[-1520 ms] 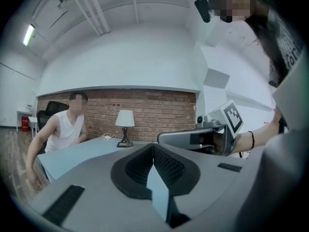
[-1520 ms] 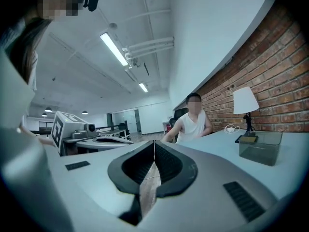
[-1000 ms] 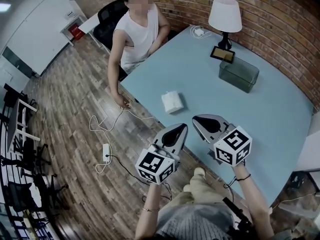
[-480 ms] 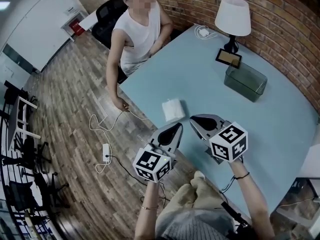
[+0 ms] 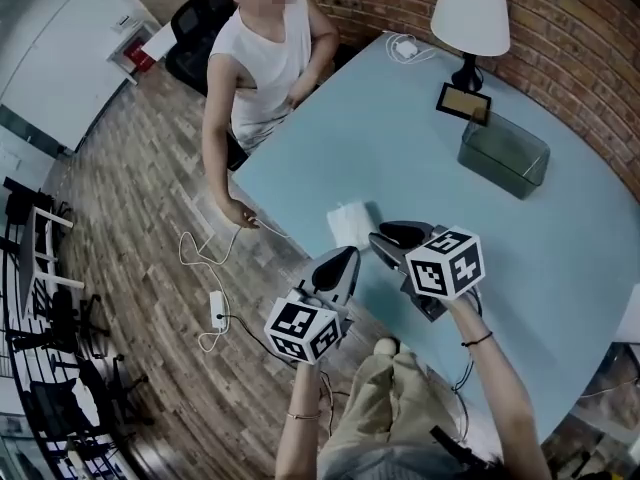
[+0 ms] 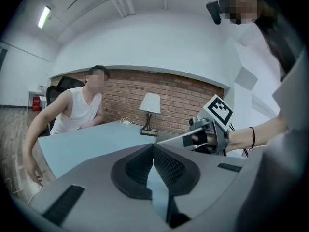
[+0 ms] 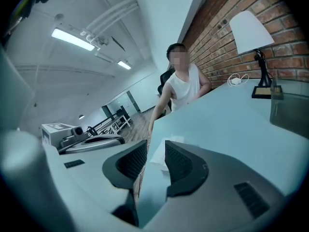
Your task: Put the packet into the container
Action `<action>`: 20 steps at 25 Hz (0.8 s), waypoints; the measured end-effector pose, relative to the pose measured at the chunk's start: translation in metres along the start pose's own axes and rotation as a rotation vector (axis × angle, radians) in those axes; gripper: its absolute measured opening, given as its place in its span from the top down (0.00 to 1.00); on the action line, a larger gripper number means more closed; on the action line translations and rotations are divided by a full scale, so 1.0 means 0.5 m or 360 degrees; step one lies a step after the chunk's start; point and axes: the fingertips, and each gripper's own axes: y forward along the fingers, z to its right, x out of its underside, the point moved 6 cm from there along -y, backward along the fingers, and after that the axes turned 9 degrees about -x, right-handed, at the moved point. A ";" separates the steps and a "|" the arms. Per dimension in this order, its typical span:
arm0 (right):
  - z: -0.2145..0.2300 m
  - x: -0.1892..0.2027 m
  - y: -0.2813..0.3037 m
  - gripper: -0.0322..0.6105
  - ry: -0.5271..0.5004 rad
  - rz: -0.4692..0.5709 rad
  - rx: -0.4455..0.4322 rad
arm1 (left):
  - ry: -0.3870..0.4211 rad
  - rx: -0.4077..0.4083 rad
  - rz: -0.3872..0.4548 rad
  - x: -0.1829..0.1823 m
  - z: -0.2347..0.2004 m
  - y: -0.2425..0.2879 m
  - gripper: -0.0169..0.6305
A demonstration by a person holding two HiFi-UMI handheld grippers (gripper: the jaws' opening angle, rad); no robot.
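Note:
The white packet [image 5: 349,220] lies on the light blue table [image 5: 400,158] near its front-left edge. A clear greenish container [image 5: 503,155] stands far right by the brick wall. My right gripper [image 5: 383,234] hovers just short of the packet. Its jaws are opening, and nothing is pressed between them. In the right gripper view the packet [image 7: 159,154] shows through the gap of that gripper [image 7: 155,146], and the container [image 7: 289,114] sits at the right. My left gripper [image 5: 345,258] hangs off the table's edge over the floor. In its own view the left gripper [image 6: 153,146] is shut and holds nothing.
A person in a white top [image 5: 260,58] sits at the table's far-left side, one hand down by a cable. A lamp [image 5: 470,18] and a small framed tablet [image 5: 463,103] stand beside the container. A power strip [image 5: 217,308] and cords lie on the wooden floor.
My right gripper has moved left and forward toward the packet, and its jaws have parted. The left gripper has barely moved.

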 end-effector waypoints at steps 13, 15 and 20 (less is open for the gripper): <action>0.089 0.042 0.081 0.71 0.0167 -0.0075 0.0084 | -0.0039 -0.0030 -0.0035 0.036 -0.066 0.051 0.96; 0.094 0.050 0.096 0.71 0.0157 -0.0118 0.0103 | -0.0041 -0.0034 -0.0041 0.041 -0.073 0.053 0.96; 0.098 0.069 0.108 0.71 0.0215 -0.0218 0.0138 | -0.0059 -0.0045 -0.0048 0.040 -0.072 0.051 0.96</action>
